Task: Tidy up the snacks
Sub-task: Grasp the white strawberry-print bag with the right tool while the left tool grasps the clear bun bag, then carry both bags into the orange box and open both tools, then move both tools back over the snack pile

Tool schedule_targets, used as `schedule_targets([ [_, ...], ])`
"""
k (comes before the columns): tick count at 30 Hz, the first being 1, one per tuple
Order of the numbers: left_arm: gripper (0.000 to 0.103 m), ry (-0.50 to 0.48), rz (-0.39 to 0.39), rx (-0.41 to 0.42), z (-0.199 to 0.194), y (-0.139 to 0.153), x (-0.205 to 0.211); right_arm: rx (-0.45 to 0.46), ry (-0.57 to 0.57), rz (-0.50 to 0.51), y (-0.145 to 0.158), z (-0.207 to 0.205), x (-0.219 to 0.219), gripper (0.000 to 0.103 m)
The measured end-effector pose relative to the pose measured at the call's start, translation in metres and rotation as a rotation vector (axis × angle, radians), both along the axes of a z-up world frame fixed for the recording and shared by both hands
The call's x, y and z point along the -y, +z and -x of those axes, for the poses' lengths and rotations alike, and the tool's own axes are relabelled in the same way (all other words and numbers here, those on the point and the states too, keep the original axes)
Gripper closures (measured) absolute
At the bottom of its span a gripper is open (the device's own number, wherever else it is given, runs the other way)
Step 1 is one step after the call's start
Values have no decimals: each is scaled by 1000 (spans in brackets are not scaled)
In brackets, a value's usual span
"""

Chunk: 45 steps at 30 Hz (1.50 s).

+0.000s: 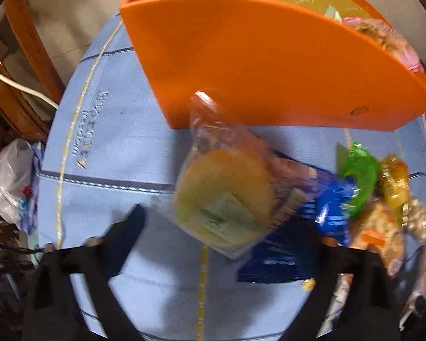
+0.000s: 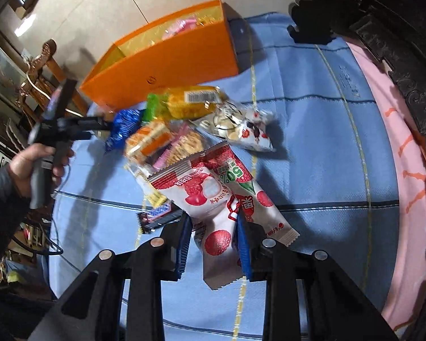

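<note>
On the blue cloth (image 2: pixel 312 119), your right gripper (image 2: pixel 214 241) pinches a lychee snack packet (image 2: pixel 213 199); your left gripper (image 1: pixel 227 227) gapes over a round yellow cake packet (image 1: pixel 224 193). Few snacks sit in the orange box (image 2: pixel 167 68); most remain piled outside.

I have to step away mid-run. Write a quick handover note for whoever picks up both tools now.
Right tool: shut on two lychee snack packets, above the blue cloth.
Left tool: open, holding nothing, pointing down over a clear-wrapped yellow cake.
Orange box: at the cloth's far side, with a few snacks already inside.
Left: the lychee packets, and the pile in front of the box: wafers, blue packet, green-yellow pack, chocolate bar.
</note>
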<state>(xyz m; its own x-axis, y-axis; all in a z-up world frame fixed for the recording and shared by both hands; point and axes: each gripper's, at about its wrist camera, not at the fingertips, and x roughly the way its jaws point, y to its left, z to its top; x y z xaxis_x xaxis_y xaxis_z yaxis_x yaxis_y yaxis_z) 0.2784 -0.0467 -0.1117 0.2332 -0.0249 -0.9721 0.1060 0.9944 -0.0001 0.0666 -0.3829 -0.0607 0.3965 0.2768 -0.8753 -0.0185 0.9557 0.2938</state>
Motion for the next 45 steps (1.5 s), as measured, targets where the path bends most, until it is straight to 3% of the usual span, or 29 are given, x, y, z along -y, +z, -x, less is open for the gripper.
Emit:
schedule_targets([
  [6,46,-43,-46,42,8,4,-2,42,22,-25,19,0,-15,73],
  [8,46,-32,-61,69,17,14,-6,55,34,-32,24,0,-20,73],
  [14,47,-13,5,87,53,45,-28,81,68,-56,31,-7,-34,73],
  [18,47,30,117,81,65,69,-48,87,100,-61,32,-19,-45,73],
  [22,46,59,177,88,72,98,-43,136,141,-41,46,-44,-57,73],
  [31,46,25,276,166,14,155,-16,319,209,23,102,-146,-85,73],
  [35,46,-16,273,176,-32,158,15,318,193,37,100,-196,-89,73],
  [38,43,32,286,179,-61,157,27,329,161,69,94,-225,-89,73],
  [40,17,72,267,182,-72,158,29,373,118,108,95,-235,-87,69],
  [41,4,101,234,189,-74,159,29,393,85,140,96,-237,-85,54],
  [42,4,133,202,213,-75,161,28,412,62,160,99,-236,-83,31],
  [44,4,127,200,222,-71,159,26,499,31,164,102,-223,-76,21],
  [45,4,120,206,210,-69,156,24,508,39,159,101,-219,-74,21],
])
